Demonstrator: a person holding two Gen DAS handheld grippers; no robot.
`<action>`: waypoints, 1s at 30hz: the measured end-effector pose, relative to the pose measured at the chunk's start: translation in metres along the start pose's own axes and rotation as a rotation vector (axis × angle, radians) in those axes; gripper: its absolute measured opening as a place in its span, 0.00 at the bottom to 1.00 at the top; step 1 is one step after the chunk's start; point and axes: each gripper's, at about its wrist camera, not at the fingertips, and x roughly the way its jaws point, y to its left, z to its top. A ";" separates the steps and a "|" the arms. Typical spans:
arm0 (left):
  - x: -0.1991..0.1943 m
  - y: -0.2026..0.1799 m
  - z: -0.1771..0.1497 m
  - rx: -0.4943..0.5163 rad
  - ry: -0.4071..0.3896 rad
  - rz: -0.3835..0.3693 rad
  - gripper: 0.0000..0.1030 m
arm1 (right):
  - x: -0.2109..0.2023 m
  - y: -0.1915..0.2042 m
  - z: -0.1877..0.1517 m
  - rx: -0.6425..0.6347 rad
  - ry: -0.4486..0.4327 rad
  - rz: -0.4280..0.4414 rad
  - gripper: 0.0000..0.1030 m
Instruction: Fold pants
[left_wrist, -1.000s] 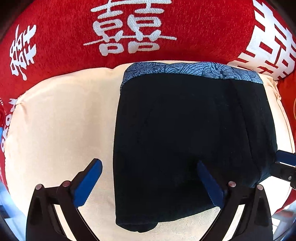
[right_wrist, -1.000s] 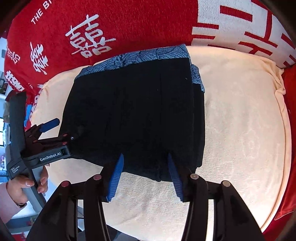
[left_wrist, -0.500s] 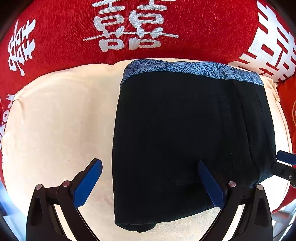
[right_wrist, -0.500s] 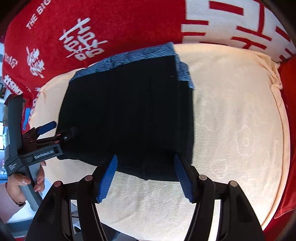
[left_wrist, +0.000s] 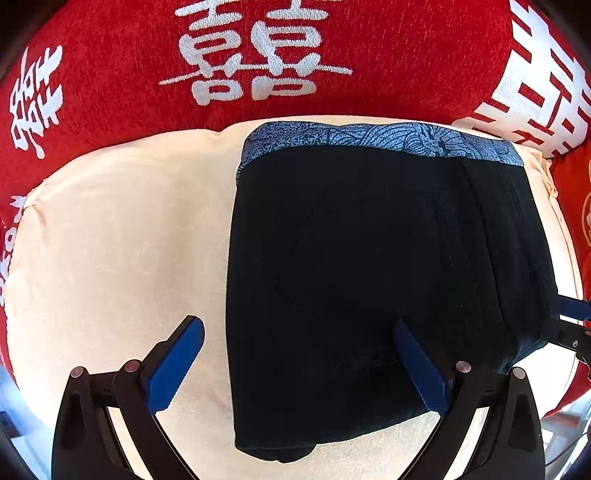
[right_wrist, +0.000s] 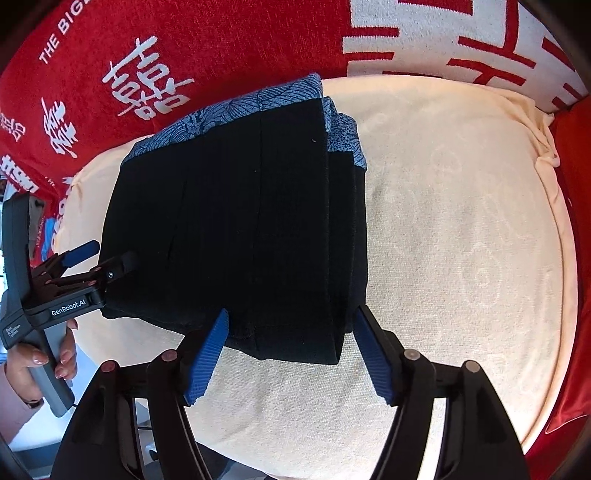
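Observation:
The black pants (left_wrist: 369, 277) lie folded in a compact rectangle on a cream cushion (left_wrist: 110, 240), with the blue patterned waistband at the far edge. They also show in the right wrist view (right_wrist: 240, 229). My left gripper (left_wrist: 295, 362) is open and empty, its fingers astride the near left corner of the pants. My right gripper (right_wrist: 291, 354) is open and empty, its fingers astride the near right corner. The left gripper (right_wrist: 99, 258) shows at the pants' left edge in the right wrist view.
A red blanket with white characters (left_wrist: 258, 55) rises behind the cushion and wraps its sides (right_wrist: 184, 55). The cushion's bare cream surface (right_wrist: 461, 240) spreads right of the pants. A hand (right_wrist: 33, 362) holds the left gripper's handle.
My right gripper has opened wider and drawn back slightly from the pants' near edge. The left gripper stays open and has barely moved.

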 end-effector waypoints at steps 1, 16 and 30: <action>-0.001 0.000 0.001 0.002 -0.002 0.001 0.99 | 0.000 -0.001 0.001 0.003 0.001 0.005 0.72; -0.004 0.017 0.020 -0.028 -0.012 -0.070 0.99 | -0.001 -0.015 0.012 0.016 0.004 0.061 0.76; 0.030 0.057 0.045 -0.057 0.098 -0.386 0.99 | 0.018 -0.080 0.040 0.193 -0.006 0.403 0.78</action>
